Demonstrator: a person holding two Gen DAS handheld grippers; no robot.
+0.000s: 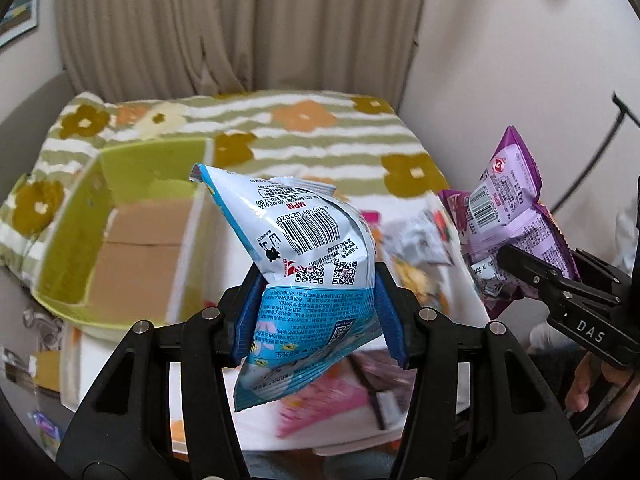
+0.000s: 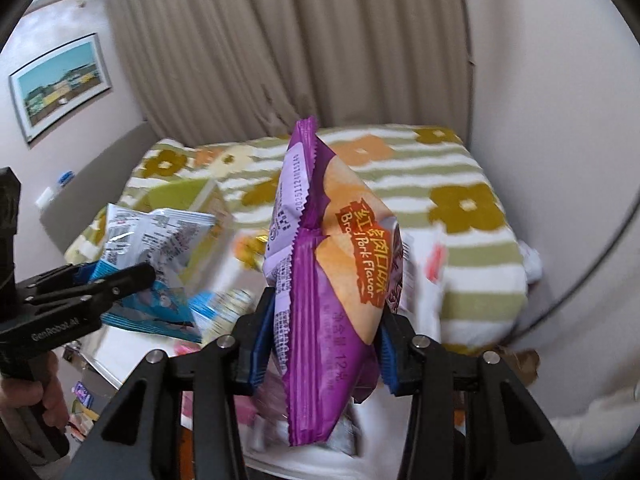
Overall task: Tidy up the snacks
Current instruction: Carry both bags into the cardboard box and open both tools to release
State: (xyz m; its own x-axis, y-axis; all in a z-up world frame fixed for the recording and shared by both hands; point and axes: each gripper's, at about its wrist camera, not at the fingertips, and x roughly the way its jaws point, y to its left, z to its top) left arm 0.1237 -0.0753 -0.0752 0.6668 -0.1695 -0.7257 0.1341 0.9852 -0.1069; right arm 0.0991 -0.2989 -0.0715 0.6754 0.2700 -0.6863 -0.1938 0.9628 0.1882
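My left gripper (image 1: 316, 292) is shut on a blue and white snack bag (image 1: 308, 248), barcode side up, held in the air above a white table (image 1: 312, 436). My right gripper (image 2: 326, 300) is shut on a purple snack bag (image 2: 324, 280) with an orange label, held upright. From the left wrist view the purple bag (image 1: 508, 216) and the right gripper (image 1: 536, 276) show at the right. The right wrist view has the blue bag (image 2: 152, 236) and the left gripper (image 2: 116, 280) at its left. Several other snack packets (image 1: 320, 404) lie blurred on the table below.
A green-walled cardboard box (image 1: 120, 232) with a brown bottom stands open at the left on a flower-striped blanket (image 1: 320, 132). Beige curtains (image 1: 224, 28) hang behind, and a wall stands at the right. A hand (image 2: 24, 392) holds the left gripper's handle. Small packets (image 2: 82, 396) lie on the floor.
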